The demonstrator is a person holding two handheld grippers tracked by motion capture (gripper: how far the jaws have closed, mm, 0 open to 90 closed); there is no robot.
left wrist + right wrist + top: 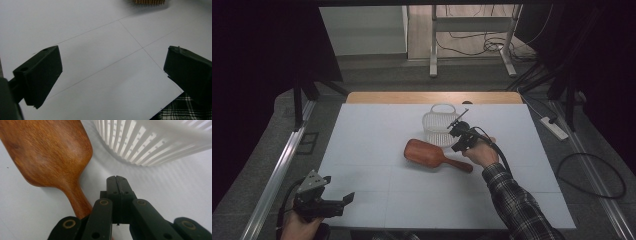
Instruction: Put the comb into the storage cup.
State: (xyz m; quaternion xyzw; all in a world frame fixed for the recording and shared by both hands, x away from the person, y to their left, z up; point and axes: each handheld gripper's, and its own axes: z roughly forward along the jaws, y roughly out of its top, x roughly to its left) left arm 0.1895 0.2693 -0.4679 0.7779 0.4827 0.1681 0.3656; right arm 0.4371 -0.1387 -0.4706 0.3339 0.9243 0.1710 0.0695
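Observation:
A wooden hairbrush [427,152] lies back-up on the white mat, its handle pointing right. Behind it stands a white slatted basket [439,125]. My right gripper [457,145] hovers low over the brush handle, between brush and basket. In the right gripper view its jaws [116,178] are pressed together with nothing between them; the brush [50,152] is at their left and the basket [150,142] ahead at the right. My left gripper [343,202] rests at the mat's near left corner, open and empty [112,67], with the brush bristles [149,2] far ahead.
The white mat [377,130] covers the table, with a wooden strip [432,97] along its far edge. A metal rail [277,180] runs down the left side. A power strip [554,127] and cables lie on the floor at the right. A plaid sleeve [512,200] crosses the near right.

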